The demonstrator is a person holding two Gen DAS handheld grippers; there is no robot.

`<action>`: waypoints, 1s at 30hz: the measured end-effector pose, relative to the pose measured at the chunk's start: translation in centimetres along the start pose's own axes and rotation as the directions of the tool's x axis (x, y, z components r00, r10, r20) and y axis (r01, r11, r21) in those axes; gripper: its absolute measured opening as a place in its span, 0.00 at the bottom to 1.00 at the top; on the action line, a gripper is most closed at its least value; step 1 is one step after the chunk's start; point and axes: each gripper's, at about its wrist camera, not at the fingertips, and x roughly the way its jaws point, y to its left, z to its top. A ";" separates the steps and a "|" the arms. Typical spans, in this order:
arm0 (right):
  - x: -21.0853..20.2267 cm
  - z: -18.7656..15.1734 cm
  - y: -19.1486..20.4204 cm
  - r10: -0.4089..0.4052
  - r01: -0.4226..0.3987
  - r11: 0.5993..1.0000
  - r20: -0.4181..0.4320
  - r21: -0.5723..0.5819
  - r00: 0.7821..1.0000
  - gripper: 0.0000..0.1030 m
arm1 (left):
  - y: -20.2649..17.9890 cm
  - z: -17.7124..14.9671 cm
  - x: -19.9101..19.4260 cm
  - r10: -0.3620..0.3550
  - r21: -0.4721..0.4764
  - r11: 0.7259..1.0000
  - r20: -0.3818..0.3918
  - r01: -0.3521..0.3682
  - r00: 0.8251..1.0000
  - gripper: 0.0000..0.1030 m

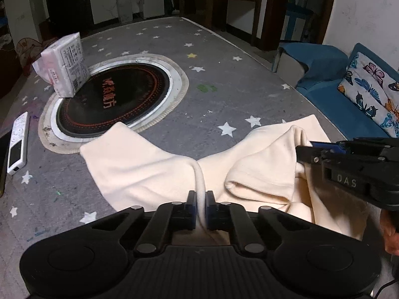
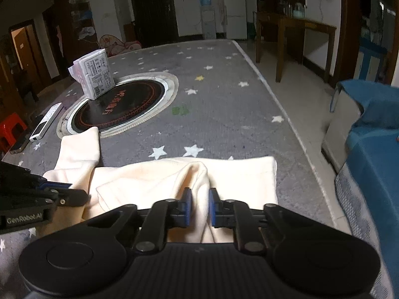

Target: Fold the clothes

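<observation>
A cream garment (image 1: 149, 172) lies on the grey star-patterned table cover, near the front edge. My left gripper (image 1: 200, 196) is shut on a fold of it. In the left wrist view my right gripper (image 1: 303, 153) comes in from the right and pinches a raised ridge of the cloth. In the right wrist view the cream garment (image 2: 154, 179) spreads ahead, and my right gripper (image 2: 200, 194) is shut on a bunched fold. My left gripper (image 2: 77, 194) shows at the left edge, holding the cloth's left part.
A round black induction cooktop (image 1: 117, 97) is set in the grey table cover (image 1: 224, 57). A pack of tissues (image 1: 66, 66) stands on its left rim. A white remote (image 1: 17, 143) lies at the left. A blue sofa with a butterfly cushion (image 1: 374, 94) stands right.
</observation>
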 end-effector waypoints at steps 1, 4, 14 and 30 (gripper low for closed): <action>-0.2 0.0 0.1 -0.007 0.008 1.000 0.008 -0.009 1.000 0.09 | 0.1 -0.1 -0.2 0.005 0.002 1.000 0.005 -0.005 1.000 0.06; -1.5 0.0 0.7 -0.040 0.042 0.998 0.045 -0.050 0.998 0.08 | 0.5 -0.4 -1.4 0.023 -0.005 1.000 0.036 -0.023 0.999 0.05; -6.9 0.2 1.6 -0.099 0.115 0.990 0.177 -0.084 0.979 0.07 | 4.4 -2.4 -7.0 0.086 -0.107 0.992 0.133 -0.072 0.987 0.04; -16.9 -3.2 -0.3 -0.161 0.173 0.985 0.278 -0.018 0.947 0.07 | 11.1 -12.3 -16.2 0.147 -0.283 0.954 0.175 -0.093 0.974 0.03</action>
